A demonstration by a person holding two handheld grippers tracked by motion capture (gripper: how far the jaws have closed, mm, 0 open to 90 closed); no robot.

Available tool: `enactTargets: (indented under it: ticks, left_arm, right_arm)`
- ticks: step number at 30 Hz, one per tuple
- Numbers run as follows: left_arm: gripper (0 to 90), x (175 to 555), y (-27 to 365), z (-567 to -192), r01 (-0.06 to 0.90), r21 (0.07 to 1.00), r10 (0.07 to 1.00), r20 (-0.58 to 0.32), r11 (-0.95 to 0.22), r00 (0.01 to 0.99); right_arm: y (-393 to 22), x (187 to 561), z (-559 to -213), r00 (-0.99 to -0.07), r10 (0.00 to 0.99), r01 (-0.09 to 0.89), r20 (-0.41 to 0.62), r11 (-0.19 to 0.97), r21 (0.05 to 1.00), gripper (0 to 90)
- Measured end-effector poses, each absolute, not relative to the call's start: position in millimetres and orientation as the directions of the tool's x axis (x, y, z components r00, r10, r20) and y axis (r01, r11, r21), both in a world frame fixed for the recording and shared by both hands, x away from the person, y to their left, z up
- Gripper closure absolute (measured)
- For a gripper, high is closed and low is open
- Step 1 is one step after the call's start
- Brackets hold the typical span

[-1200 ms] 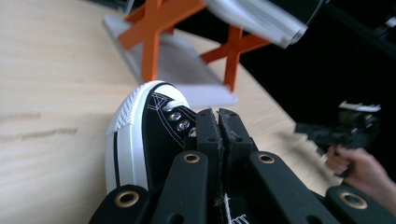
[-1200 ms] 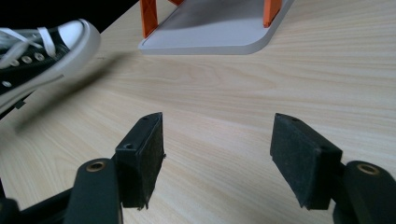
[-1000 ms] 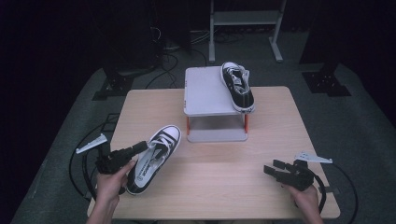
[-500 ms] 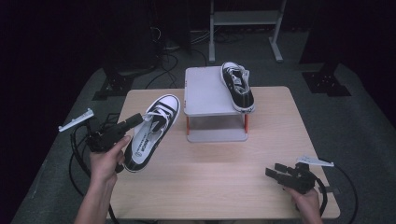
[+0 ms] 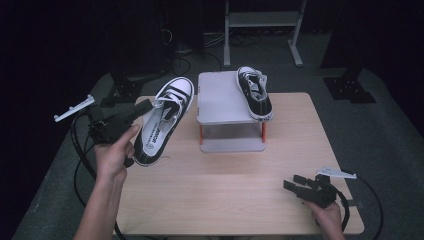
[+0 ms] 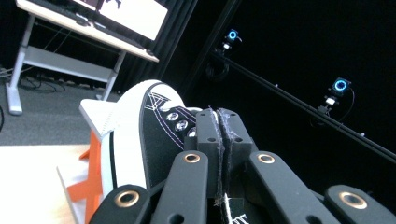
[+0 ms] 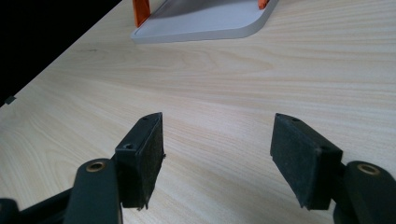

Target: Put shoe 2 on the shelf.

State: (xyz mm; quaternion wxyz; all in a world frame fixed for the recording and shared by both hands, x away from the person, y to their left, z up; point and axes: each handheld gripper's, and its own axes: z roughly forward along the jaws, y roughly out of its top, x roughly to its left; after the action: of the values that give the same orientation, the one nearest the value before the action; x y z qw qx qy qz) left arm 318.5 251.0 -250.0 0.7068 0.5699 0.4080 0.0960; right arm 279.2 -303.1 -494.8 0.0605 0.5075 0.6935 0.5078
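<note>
A black-and-white sneaker hangs tilted in the air left of the grey two-level stand, toe pointing away. My left gripper is shut on its side edge; in the left gripper view the closed jaws pinch the black canvas beside the eyelets of the sneaker. A second matching sneaker lies on the right part of the stand's top shelf. My right gripper rests low over the table's near right corner, open, with bare wood between its pads.
The wooden table has a bare front half. The stand's lower tray lies ahead of the right gripper. Cables trail from both grippers off the table edges. A metal rack and dark equipment stand behind the table.
My left gripper has lifted the sneaker off the table and carried it up and away, toward the stand's left side. The right gripper has drifted slightly nearer and stays open.
</note>
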Motion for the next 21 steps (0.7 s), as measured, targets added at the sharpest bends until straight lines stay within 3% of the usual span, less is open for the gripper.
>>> enactTargets:
  ticks: [21]
  left_arm:
    - [88.5,387.3,184.4,-244.7,0.384,0.854,0.609,-0.519,0.35,0.6]
  right_arm:
    - [-308.0,279.3,-491.4,-0.506,0.747,0.615,0.431,-0.038,0.788,34.1]
